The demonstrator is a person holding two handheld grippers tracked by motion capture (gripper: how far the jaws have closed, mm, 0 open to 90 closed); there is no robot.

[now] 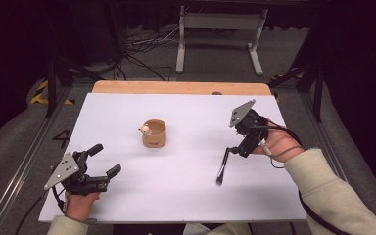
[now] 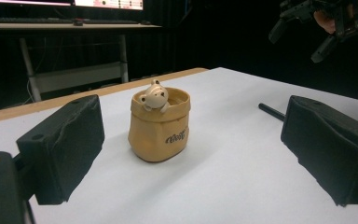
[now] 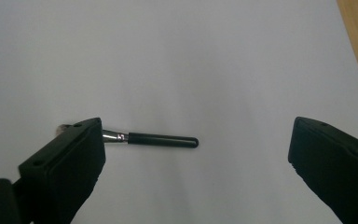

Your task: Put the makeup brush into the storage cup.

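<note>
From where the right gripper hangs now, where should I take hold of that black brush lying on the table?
Probably the black handle of the brush, around its middle. It lies flat on the white table, slim and straight, so come from above with the right gripper and close across its width. The jaws stand wide open above it; the handle sits off toward one jaw, so centre first.

Bright tabletop, dark surroundings, soft shadows

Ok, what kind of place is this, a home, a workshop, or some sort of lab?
Most likely a lab or recording studio set up for handling demos. A white table stands among dark curtains, loose cables run across the floor behind it, and a desk with a keyboard and monitors sits at the back.
</note>
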